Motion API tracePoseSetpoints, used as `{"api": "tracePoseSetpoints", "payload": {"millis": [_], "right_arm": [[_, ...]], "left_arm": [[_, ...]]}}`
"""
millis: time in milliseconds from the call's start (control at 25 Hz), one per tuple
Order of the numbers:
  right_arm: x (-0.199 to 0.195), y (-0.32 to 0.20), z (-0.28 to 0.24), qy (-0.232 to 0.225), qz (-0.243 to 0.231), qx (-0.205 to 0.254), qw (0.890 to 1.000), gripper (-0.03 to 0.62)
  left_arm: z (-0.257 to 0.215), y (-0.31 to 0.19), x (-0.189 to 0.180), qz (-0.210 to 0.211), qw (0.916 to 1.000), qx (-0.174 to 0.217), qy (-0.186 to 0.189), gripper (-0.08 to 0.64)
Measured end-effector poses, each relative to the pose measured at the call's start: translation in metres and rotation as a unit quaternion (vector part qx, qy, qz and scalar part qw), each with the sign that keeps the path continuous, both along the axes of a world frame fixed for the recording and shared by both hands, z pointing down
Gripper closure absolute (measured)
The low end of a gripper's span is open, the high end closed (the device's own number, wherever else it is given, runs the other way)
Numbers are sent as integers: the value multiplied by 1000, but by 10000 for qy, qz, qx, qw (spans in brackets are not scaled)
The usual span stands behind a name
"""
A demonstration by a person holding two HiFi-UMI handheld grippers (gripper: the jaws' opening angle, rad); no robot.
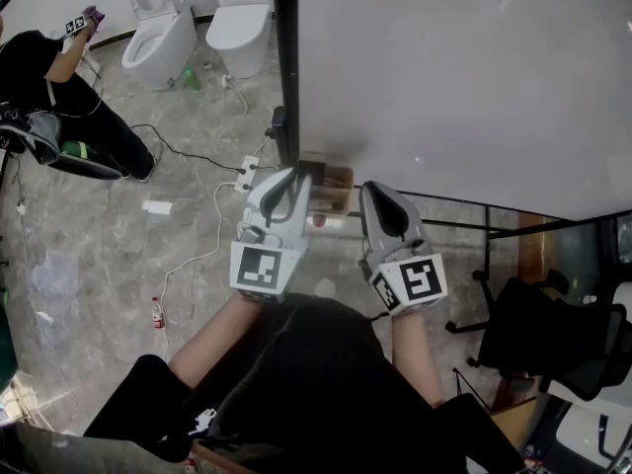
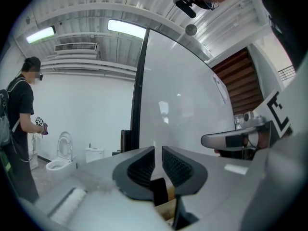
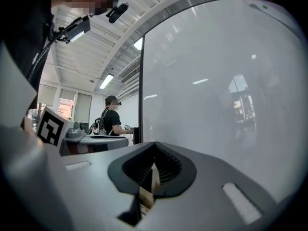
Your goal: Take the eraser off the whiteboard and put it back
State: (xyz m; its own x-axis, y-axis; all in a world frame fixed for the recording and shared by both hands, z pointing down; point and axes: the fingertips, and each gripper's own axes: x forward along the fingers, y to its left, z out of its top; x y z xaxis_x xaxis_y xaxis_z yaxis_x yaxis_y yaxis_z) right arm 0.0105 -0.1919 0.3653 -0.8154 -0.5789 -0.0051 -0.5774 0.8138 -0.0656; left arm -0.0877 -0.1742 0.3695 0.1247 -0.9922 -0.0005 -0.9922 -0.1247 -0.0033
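Observation:
The whiteboard [image 1: 454, 77] stands in front of me, pale and unmarked. My left gripper [image 1: 294, 176] points at its lower left corner. In the left gripper view [image 2: 158, 150] a narrow gap stays between the ribbed pads [image 2: 142, 166], and only the board [image 2: 183, 105] shows through it. My right gripper [image 1: 373, 188] is beside it, level, with its jaws closed together [image 3: 154, 146] and empty. A small dark-and-brown block [image 1: 322, 176] lies between the two tips at the board's foot. I cannot tell whether it is the eraser.
The board's black post [image 1: 286, 67] rises at its left edge. Cables and a power strip [image 1: 247, 171] lie on the marble floor, with a small bottle [image 1: 158, 312]. Two toilets [image 1: 163, 33] stand at the back left near a crouching person [image 1: 59, 97]. A black chair [image 1: 553, 334] is at the right.

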Motion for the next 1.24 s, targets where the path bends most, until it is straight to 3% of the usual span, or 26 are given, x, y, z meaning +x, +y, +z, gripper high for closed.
{"api": "tracePoseSetpoints", "payload": {"millis": [320,720,1240], "right_arm": [[7,9,-5,-65,325,-8,9995,583],[6,18,-11,-23,637,49,9980,583],[0,21,-6,74,688,55,9976,583]], "left_arm": [[-12,16,-22,190,9998,49,87,554],[-17,25,-48,341,9993,107,149,555],[-11,28,-56,348,9992,73,157,556]]}}
